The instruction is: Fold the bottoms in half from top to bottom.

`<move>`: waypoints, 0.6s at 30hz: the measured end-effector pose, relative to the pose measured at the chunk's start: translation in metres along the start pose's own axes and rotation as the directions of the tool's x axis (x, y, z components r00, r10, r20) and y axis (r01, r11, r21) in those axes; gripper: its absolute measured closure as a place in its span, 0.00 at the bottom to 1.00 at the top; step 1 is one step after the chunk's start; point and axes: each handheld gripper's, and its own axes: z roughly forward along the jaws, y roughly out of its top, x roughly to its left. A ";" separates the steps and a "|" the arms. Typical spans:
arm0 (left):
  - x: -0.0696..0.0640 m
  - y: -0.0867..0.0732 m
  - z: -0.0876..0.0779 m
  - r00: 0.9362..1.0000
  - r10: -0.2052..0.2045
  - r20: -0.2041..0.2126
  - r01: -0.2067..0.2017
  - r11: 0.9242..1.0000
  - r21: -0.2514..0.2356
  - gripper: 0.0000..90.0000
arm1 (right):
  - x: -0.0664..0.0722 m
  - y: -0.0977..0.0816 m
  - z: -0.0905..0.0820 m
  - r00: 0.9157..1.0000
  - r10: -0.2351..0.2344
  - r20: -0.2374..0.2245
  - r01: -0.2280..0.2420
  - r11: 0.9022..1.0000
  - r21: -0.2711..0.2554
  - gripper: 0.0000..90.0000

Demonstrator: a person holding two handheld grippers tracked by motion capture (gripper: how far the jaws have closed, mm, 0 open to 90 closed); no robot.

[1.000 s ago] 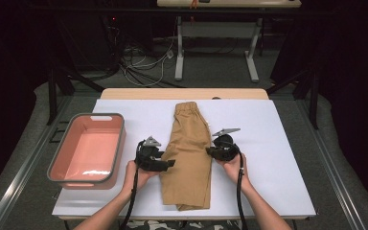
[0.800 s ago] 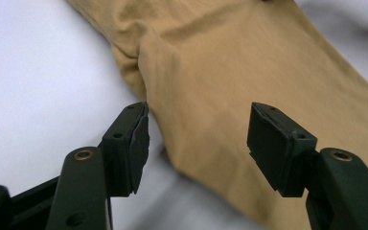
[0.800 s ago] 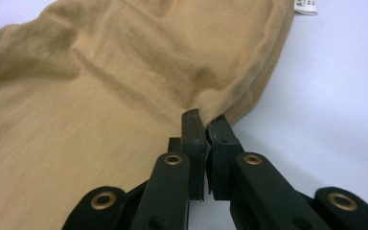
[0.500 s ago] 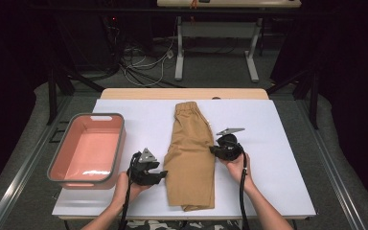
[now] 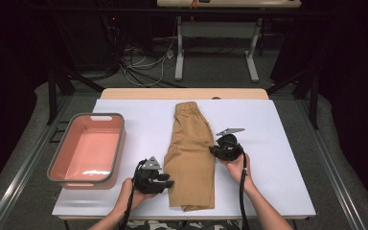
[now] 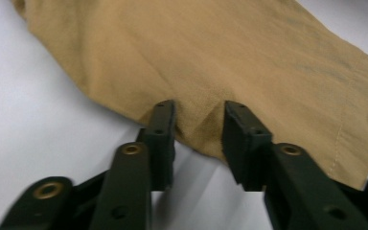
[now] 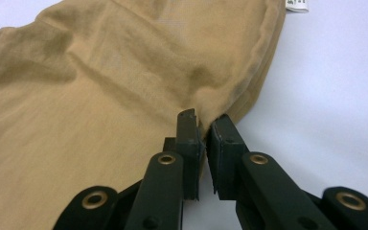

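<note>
Tan cloth shorts (image 5: pixel 191 153) lie folded long on the white worktop (image 5: pixel 278 143), between the 2 claws. The right claw (image 5: pixel 214 151) is pinched tight on the shorts' right edge. The left claw (image 5: pixel 170 182) has just been closing on the left edge near the hem, with a little bump of cloth between its jaws, but there is a gap, so it is not gripping yet. If it shuts on too little cloth, or only the top layer, that side could slip out when lifted and the fold could fall open. How many layers each claw has is hard to see. The pink tub (image 5: pixel 87 151) sits to the left.
</note>
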 end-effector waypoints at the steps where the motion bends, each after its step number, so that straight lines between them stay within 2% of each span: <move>1: -0.001 0.001 0.001 1.000 0.010 0.000 -0.010 1.000 0.004 0.82 | 0.000 0.000 0.000 1.000 0.000 0.000 0.000 1.000 0.000 0.93; 4: -0.002 0.000 0.002 1.000 0.020 -0.011 -0.020 1.000 -0.007 0.95 | 0.000 0.000 0.000 1.000 -0.004 0.001 0.004 1.000 0.006 0.93; 6: -0.001 -0.001 0.001 1.000 0.024 -0.005 -0.024 1.000 -0.011 0.98 | 0.000 0.000 0.000 1.000 -0.003 -0.001 0.003 1.000 0.004 0.93; 13: -0.004 0.001 0.000 0.999 0.045 -0.022 -0.045 0.998 -0.039 1.00 | -0.001 0.000 -0.001 1.000 -0.004 0.003 0.004 1.000 -0.002 0.93; 18: -0.005 0.007 -0.001 0.999 0.047 -0.011 -0.048 0.996 -0.076 1.00 | -0.001 0.000 -0.002 1.000 -0.007 0.004 0.007 1.000 -0.012 0.93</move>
